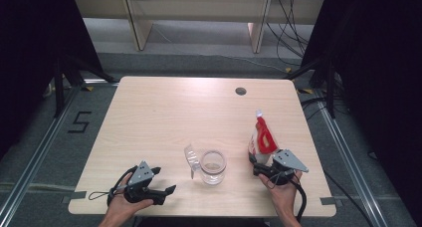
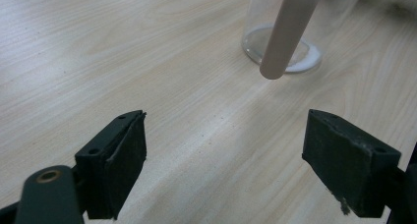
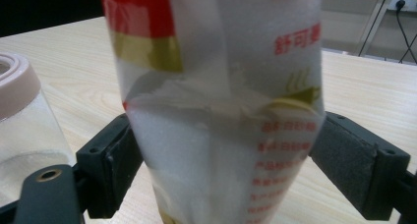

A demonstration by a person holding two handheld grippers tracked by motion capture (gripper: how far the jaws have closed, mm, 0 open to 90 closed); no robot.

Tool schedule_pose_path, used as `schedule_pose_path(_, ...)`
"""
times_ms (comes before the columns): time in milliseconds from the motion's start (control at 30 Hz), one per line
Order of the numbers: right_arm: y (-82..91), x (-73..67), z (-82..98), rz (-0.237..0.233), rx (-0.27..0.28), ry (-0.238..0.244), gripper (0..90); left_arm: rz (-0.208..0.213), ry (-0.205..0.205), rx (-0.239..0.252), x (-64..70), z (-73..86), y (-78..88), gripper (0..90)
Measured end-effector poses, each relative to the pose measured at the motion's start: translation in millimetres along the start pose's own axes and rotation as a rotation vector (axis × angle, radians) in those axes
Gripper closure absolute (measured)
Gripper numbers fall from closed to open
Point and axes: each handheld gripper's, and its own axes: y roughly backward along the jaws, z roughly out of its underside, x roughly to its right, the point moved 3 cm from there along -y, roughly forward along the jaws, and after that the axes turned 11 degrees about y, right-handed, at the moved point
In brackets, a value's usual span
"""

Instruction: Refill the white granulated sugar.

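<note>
Bag gripped beside the jar, pouring seems not yet begun

The right gripper pinches a red-and-white bag near its lower part, its jaws pressed against both sides, and the bag stands upright just right of the glass jar near the front of the table. The left gripper waits with jaws spread and nothing between them, low over the wood near the jar. A clear scoop leans at the jar's left side. The jar looks open, with only a little pale content at the bottom. I judge the bag is secured; tilting it over the jar is what remains.
</note>
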Motion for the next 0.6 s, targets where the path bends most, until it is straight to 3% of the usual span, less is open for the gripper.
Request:
schedule_pose_path(67,-0.2,-0.9,0.3,0.001,-0.007,-0.010,16.0,-0.003,0.027,-0.006,1.7,1.0,-0.5,16.5)
schedule_pose_path(100,-1.5,-0.1,0.2,0.004,0.007,0.010,16.1,-0.003,0.013,-0.004,0.9,1.1,-1.1,16.4)
schedule_pose_path(200,-2.7,-1.0,0.3,-0.003,0.019,-0.003,17.0,-0.003,0.015,-0.010,2.2,1.1,-0.9,16.5)
schedule_pose_path(233,-3.5,-1.1,0.2,0.006,0.031,-0.004,17.1,-0.019,-0.010,-0.028,0.3,1.1,0.4,16.5)
schedule_pose_path(300,-4.2,-0.7,0.8,0.001,0.034,-0.008,17.8,-0.004,0.006,-0.013,1.8,1.6,-1.1,16.5)
schedule_pose_path(467,-6.1,-1.8,0.6,0.018,0.051,-0.010,18.7,-0.015,-0.003,-0.014,0.9,1.3,-0.1,16.4)
schedule_pose_path(500,-6.1,-1.6,0.6,0.026,0.052,-0.013,18.5,0.002,0.018,-0.003,2.8,1.1,-0.8,16.4)
schedule_pose_path(600,-7.7,-1.8,0.5,0.026,0.062,-0.016,18.7,-0.007,0.013,-0.010,2.8,1.4,-0.2,16.4)
